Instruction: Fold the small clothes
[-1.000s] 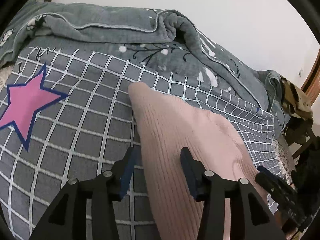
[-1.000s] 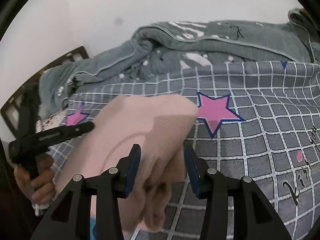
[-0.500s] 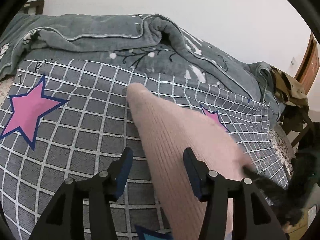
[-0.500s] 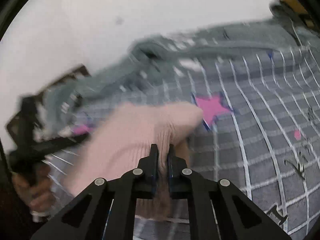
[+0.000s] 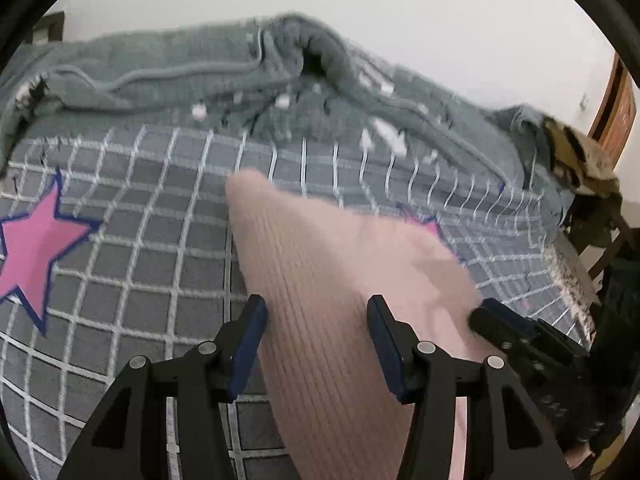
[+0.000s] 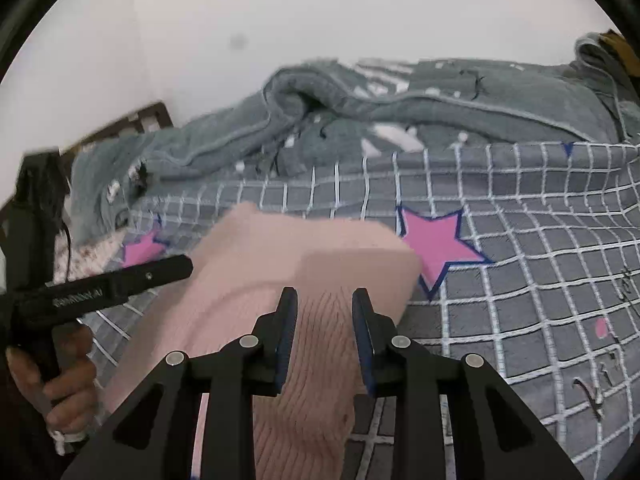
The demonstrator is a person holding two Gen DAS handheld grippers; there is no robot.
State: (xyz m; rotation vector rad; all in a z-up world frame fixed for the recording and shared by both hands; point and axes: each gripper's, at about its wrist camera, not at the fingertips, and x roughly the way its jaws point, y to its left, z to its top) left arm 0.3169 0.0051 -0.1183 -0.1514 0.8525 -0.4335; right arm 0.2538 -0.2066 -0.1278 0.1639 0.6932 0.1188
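Observation:
A pink ribbed knit garment (image 5: 320,272) lies folded on a grey checked bed cover with pink stars. My left gripper (image 5: 316,312) is open, its fingers either side of the garment's near part. In the right wrist view the same garment (image 6: 280,264) lies under my right gripper (image 6: 325,304), whose fingers stand apart with a bunched fold of the knit between them. The right gripper shows at the garment's right edge in the left wrist view (image 5: 504,324). The left gripper shows at the left in the right wrist view (image 6: 120,284), held by a hand.
A rumpled grey blanket (image 5: 240,80) lies along the far side of the bed against a white wall. A wooden chair with clothes (image 5: 584,160) stands at the right. A dark wooden headboard (image 6: 132,124) is at the left of the right wrist view.
The right gripper shut on the pink fold half a second ago and has now opened again. The left gripper stayed open over the garment and moved little.

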